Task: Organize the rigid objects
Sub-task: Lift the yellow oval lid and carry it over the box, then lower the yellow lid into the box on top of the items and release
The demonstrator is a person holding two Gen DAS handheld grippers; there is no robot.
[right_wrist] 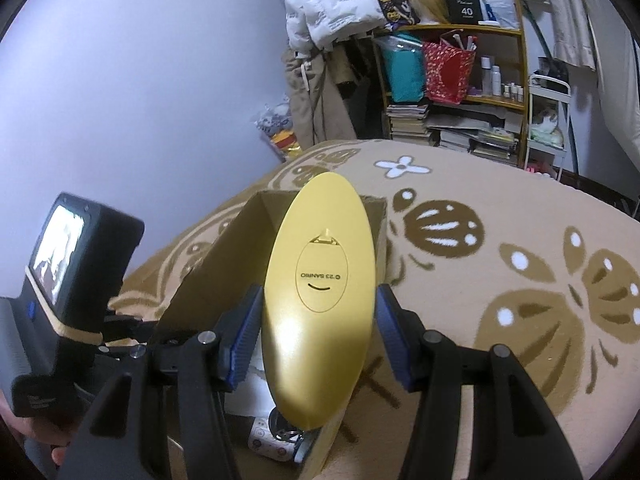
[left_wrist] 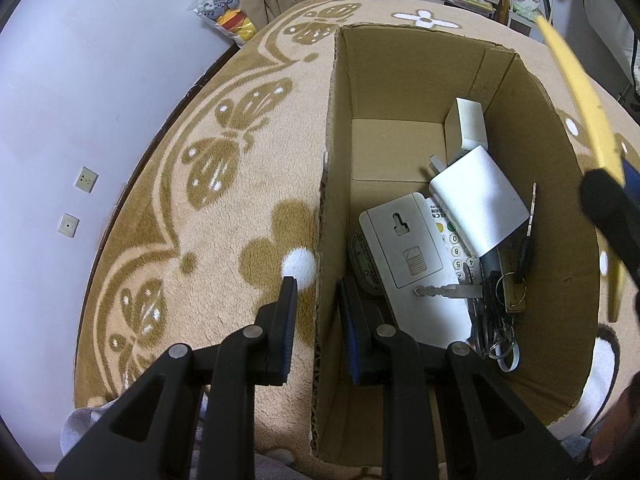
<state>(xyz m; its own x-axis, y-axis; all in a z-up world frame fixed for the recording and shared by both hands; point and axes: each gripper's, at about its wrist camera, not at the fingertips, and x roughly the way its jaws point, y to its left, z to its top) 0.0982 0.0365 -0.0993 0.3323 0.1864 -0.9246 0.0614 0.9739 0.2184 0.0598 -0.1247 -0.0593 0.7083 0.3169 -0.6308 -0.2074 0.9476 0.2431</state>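
Yellow plastic, oval and glossy, with a battery hatch on its back — that is the flat gadget held in the right gripper, whose blue-padded fingers press its two long edges. It hangs tilted over the right side of the open brown cardboard box, not yet inside. From the left wrist view it shows as a blurred yellow strip above the box's right wall.

Below, the box floor already carries a white wall-mount unit, a white rectangular block, a keypad device partly covered, and a bunch of metal keys — so the sorting looks well along, with this yellow piece at least left to go in.

At the box's left wall, the left gripper straddles the cardboard edge, one finger outside and one inside; whether it actually pinches the wall, I cannot tell. Everything sits on a beige patterned fleece blanket.
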